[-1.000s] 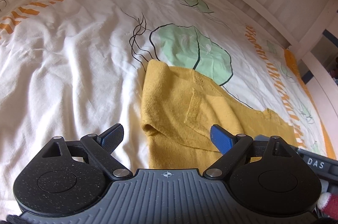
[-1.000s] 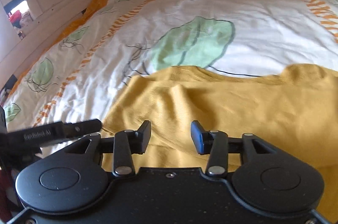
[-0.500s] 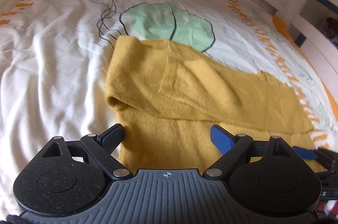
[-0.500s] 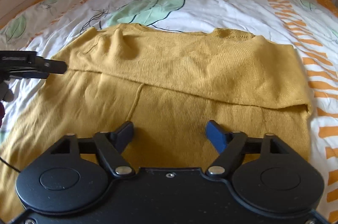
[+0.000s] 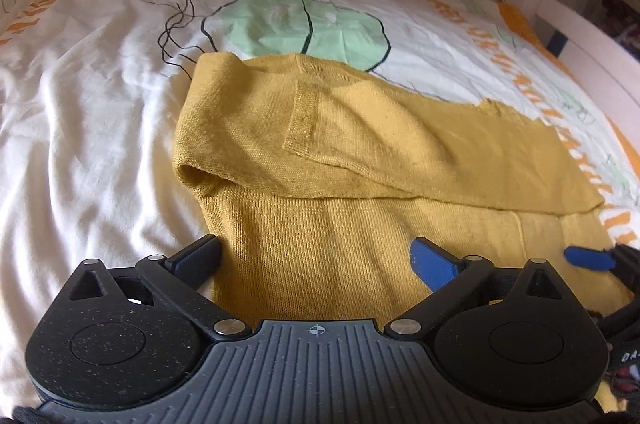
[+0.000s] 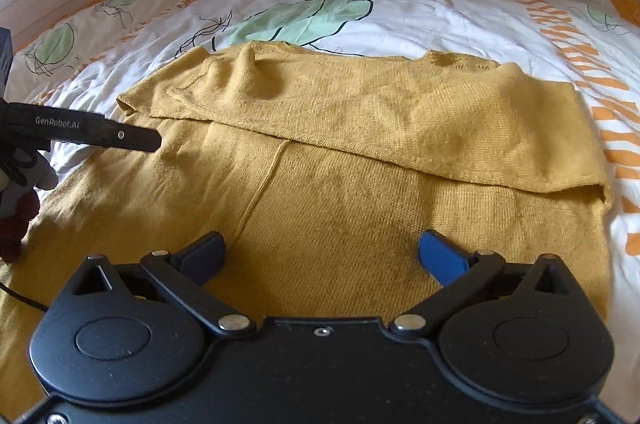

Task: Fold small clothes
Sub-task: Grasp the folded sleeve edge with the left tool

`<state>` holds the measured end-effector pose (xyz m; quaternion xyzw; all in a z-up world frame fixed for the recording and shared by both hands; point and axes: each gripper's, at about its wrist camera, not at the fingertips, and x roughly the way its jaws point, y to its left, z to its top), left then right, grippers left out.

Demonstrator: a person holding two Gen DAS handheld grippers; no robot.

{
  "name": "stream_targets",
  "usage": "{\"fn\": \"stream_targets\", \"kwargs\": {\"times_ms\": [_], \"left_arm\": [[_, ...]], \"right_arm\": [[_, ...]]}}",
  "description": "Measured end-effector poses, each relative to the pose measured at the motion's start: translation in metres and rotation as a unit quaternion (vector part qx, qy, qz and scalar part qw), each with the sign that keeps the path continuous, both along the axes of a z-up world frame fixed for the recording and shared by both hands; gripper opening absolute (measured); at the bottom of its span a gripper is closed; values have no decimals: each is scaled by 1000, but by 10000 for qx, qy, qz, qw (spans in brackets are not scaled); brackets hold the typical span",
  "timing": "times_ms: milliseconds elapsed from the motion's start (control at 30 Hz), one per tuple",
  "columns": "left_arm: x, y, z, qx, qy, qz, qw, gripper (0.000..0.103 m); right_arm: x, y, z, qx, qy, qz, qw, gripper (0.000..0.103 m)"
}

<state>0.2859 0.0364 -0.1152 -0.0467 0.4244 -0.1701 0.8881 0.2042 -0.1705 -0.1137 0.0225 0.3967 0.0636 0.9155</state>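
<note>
Your left tool (image 5: 314, 258) & right tool (image 6: 320, 256), jaws opening w/ nothing gripped, hover over the sweater (image 6: 360, 152) folded on the bed (image 5: 80, 112); left view shows its left fold edge w/ bare sheet beside, right view its right edge.

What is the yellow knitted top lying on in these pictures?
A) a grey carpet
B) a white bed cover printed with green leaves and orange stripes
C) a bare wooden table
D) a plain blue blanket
B: the yellow top lies spread out, its far part folded over, on a white bed cover with green leaf prints and orange striped bands.
</note>
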Motion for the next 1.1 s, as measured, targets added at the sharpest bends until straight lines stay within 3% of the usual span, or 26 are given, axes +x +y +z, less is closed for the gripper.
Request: {"fn": "stream_targets", "kwargs": {"times_ms": [133, 333, 433, 500, 533, 633, 833, 867, 967, 1033, 1100], "left_arm": [[1, 7, 21, -426, 95, 238, 9988, 98], [22, -10, 51, -198, -291, 163, 9992, 86], [45, -16, 47, -283, -151, 238, 9992, 80], [61, -18, 38, -355, 91, 330, 9988, 65], [69, -19, 32, -386, 248, 399, 9981, 62], [84, -19, 16, -357, 519, 638, 9960, 61], [90, -30, 11, -182, 497, 602, 9968, 61], [90, -32, 12, -166, 500, 583, 9969, 57], [92, -35, 15, -391, 665, 538, 9956, 11], [90, -39, 23, -720, 675, 489, 9939, 6], [84, -50, 37, -759, 490, 346, 9953, 6]], "right_arm": [[4, 1, 2, 36, 80, -63, 9999, 103], [8, 2, 6, 50, 254, -162, 9995, 103], [9, -1, 8, 168, 339, -200, 9991, 103], [10, -2, 9, 243, 385, -230, 9987, 103], [10, -2, 10, 259, 399, -237, 9986, 103], [10, 0, 9, 201, 420, -197, 9987, 103], [10, 4, 9, 143, 428, -141, 9989, 103], [10, 4, 9, 146, 427, -142, 9989, 103], [9, 4, 9, 137, 425, -141, 9989, 103], [8, 4, 10, 123, 421, -140, 9989, 103], [8, 4, 10, 108, 415, -137, 9990, 103]]}}
